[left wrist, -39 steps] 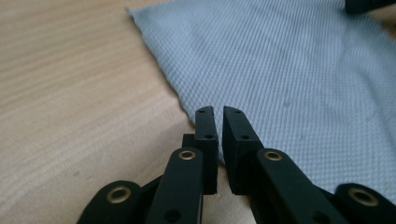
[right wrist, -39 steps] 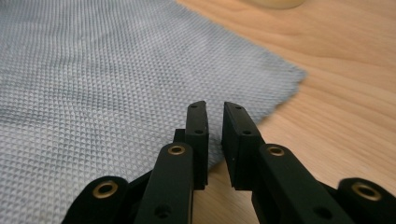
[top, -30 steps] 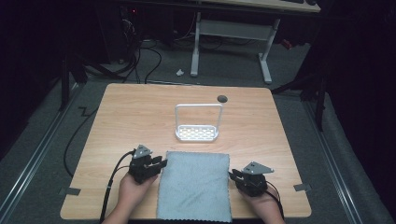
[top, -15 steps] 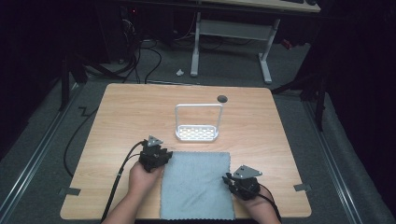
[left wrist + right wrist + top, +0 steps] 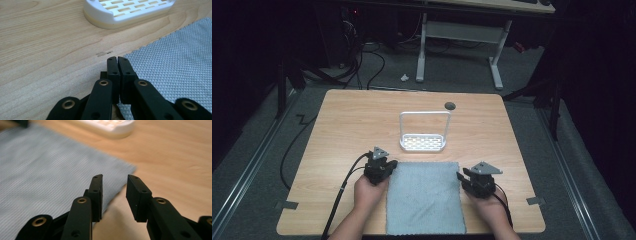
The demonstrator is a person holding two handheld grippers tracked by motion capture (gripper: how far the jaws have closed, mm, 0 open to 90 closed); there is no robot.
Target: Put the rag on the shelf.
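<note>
A grey-blue cloth point(image 5: 424, 197) is lying flat on the wooden surface point(image 5: 342, 130), at the near edge, at about six o'clock from the white slotted rack point(image 5: 424, 142) that is standing at the middle of the surface.

The left gripper point(image 5: 388, 165) is sitting at the cloth's far left corner, at roughly ten o'clock from the cloth's middle. In the left gripper view its jaws have just been closing and are now standing pressed together right at the corner of the cloth point(image 5: 175, 70); whether any fabric is pinched between them I cannot tell.

The right gripper point(image 5: 460, 176) is hovering at the cloth's right edge, at about three o'clock. Its jaws have just been opening and are standing moderately apart, straddling the edge of the cloth point(image 5: 50, 170) without pressing on it.
</note>
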